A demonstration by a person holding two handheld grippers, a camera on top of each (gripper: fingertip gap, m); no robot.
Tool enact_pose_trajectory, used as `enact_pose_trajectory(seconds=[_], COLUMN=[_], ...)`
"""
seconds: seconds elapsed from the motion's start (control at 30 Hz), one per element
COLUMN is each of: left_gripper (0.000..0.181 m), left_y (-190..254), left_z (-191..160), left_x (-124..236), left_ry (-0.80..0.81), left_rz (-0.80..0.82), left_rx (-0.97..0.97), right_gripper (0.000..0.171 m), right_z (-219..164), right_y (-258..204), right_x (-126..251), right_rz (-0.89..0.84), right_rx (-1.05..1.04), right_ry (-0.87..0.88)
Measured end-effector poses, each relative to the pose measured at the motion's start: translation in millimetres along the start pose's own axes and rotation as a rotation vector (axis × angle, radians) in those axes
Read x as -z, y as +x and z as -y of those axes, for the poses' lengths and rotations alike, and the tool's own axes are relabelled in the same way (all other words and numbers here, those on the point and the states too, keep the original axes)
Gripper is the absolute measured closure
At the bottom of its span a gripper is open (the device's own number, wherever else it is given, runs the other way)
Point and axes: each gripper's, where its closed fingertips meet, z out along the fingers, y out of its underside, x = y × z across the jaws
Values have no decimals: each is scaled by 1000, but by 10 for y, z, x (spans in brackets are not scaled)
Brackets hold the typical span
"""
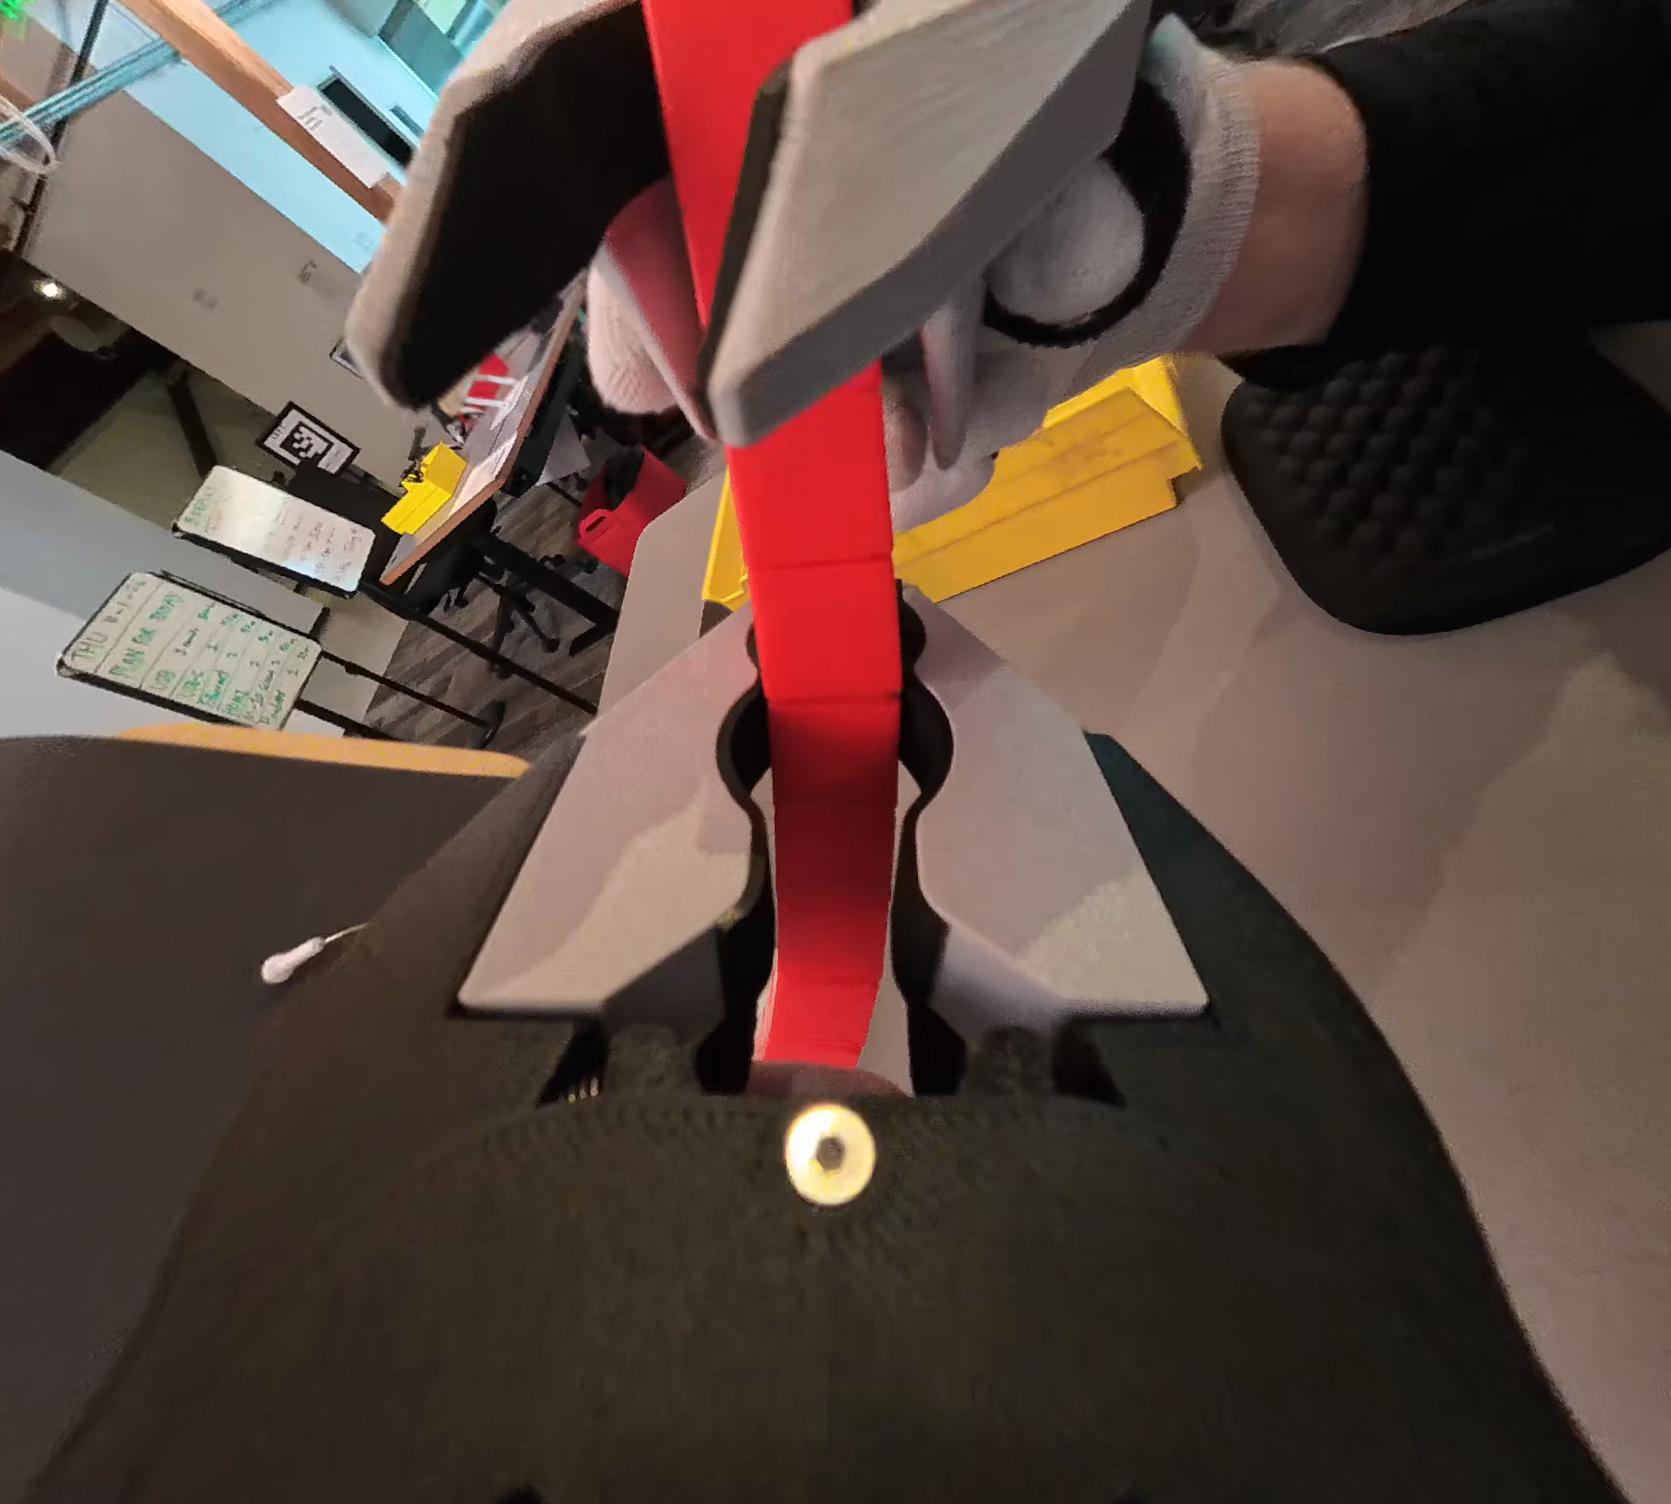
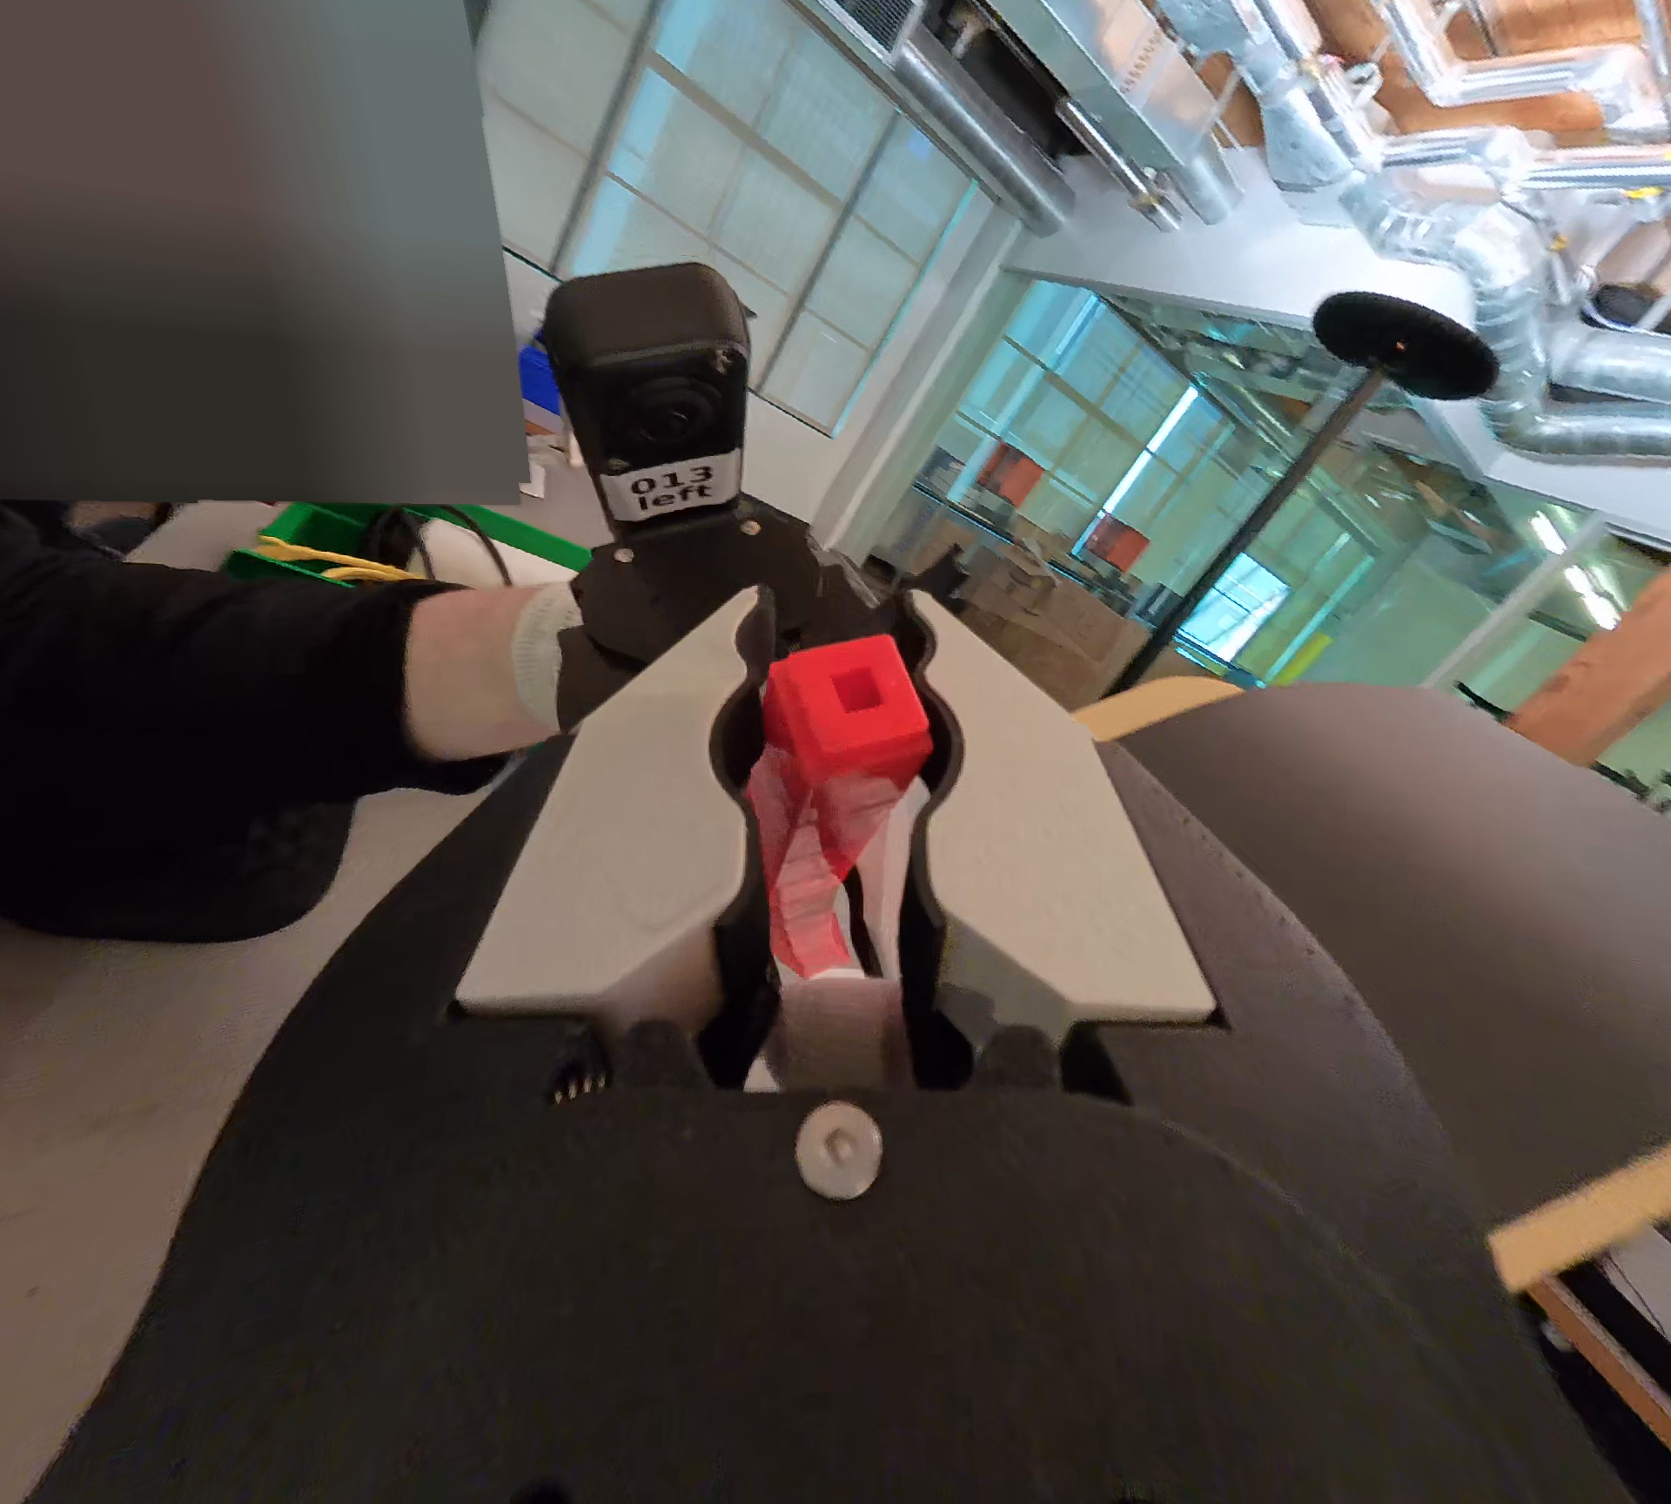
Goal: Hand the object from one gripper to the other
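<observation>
A long red bar (image 1: 823, 692) made of joined square segments runs lengthwise between the fingers of my left gripper (image 1: 827, 629), which is shut on it. My right gripper (image 1: 561, 393) comes in from the upper right, held by a white-gloved hand (image 1: 1085, 258), with its grey fingers closed around the bar's far part. In the right wrist view the bar's end (image 2: 845, 705), with a square hole, sits between the fingers of my right gripper (image 2: 832, 601). The left gripper's black body and camera (image 2: 660, 412) show just behind. Both grippers are held above the table.
A yellow bin (image 1: 1040, 484) sits on the grey table (image 1: 1266, 737), with a black chair back (image 1: 1447, 484) beside it. Whiteboards (image 1: 190, 656) stand far left. A green bin (image 2: 362, 547) and a black sleeve (image 2: 181, 692) lie to the left. A pole lamp (image 2: 1401, 348) stands at the right.
</observation>
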Motion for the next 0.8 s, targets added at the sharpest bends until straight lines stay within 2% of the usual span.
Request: enact_pose_trajectory(seconds=[0.17,0.47,0.7,0.73,0.8], left_gripper=[162,162,162,162,162], left_y=[-118,-306,-246,-233,-142], left_z=[-77,-127,-3,12,21], left_x=[28,64,-33,-59,-135], left_ry=[-2,100,223,240,253], left_rz=[36,56,-17,-26,-53], left_rx=[44,195,308,324,304], right_gripper=[145,143,116,118,131], right_z=[-66,-157,-278,-298,-305], right_y=[112,309,237,245,177], right_x=[3,116,130,127,117], right_rz=[-64,-97,-39,-52,-25], right_rx=[20,-44,-73,-57,-74], right_ry=[-65,-94,-179,-192,-198])
